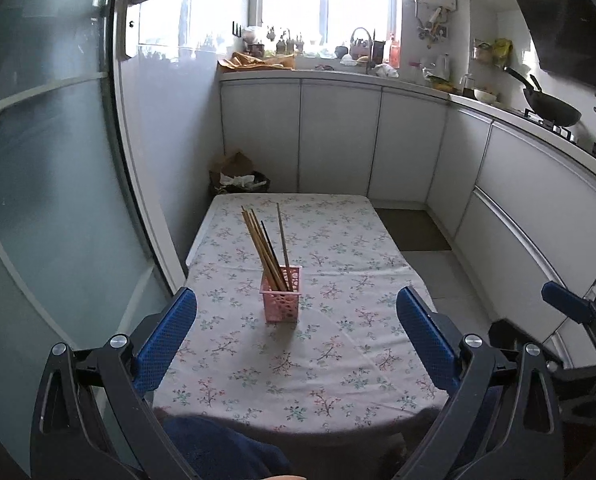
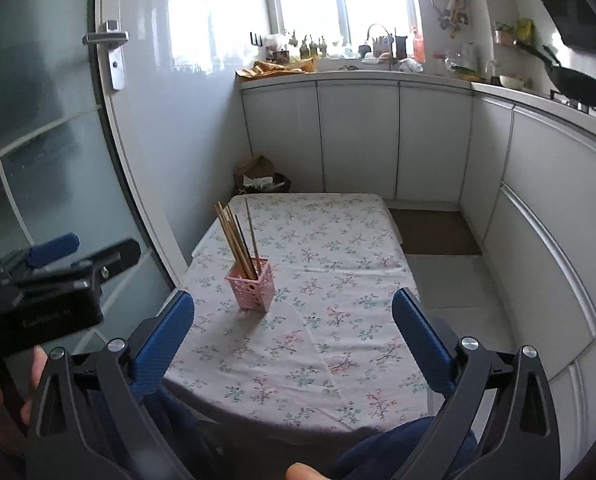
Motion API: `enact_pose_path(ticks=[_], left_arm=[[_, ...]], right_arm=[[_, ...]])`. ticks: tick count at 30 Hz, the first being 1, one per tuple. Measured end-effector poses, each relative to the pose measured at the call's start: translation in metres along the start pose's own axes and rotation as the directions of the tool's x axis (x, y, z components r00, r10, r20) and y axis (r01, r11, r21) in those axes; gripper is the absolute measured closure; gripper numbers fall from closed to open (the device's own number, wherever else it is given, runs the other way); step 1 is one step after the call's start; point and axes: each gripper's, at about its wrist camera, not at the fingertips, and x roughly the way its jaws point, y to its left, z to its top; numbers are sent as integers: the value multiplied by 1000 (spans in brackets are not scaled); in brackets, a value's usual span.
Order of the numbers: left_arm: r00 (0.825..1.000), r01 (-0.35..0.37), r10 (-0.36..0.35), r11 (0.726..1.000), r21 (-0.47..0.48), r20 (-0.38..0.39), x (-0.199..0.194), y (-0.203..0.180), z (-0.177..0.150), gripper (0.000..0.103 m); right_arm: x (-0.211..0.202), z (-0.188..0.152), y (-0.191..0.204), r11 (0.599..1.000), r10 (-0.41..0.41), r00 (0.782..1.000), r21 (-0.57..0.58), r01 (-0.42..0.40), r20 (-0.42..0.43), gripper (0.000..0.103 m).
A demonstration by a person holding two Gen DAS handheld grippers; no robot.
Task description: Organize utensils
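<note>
A pink perforated holder (image 1: 281,294) stands upright on the floral tablecloth (image 1: 338,352) near the table's middle. Several wooden chopsticks (image 1: 261,244) and one dark one stand in it, leaning left. It also shows in the right wrist view (image 2: 253,288), with the chopsticks (image 2: 235,240) in it. My left gripper (image 1: 295,312) is open and empty, held back over the near edge of the table, with the holder between its fingers in view. My right gripper (image 2: 293,316) is open and empty, to the right of the holder and back from it.
White kitchen cabinets (image 1: 338,140) run along the back and right. A wok (image 1: 554,110) sits on the stove at right. A glass door (image 1: 49,160) stands at left. A bin with rubbish (image 1: 237,178) sits beyond the table's far left corner. A brown mat (image 1: 412,230) lies on the floor.
</note>
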Motion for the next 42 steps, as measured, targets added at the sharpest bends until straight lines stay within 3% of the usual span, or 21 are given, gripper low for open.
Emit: enact_pose_path(ticks=[42], left_arm=[[1000, -3, 3, 1000, 0, -1, -7, 7, 0, 7]], right_arm=[[13, 1, 3, 999, -6, 999, 50, 8, -47, 7]])
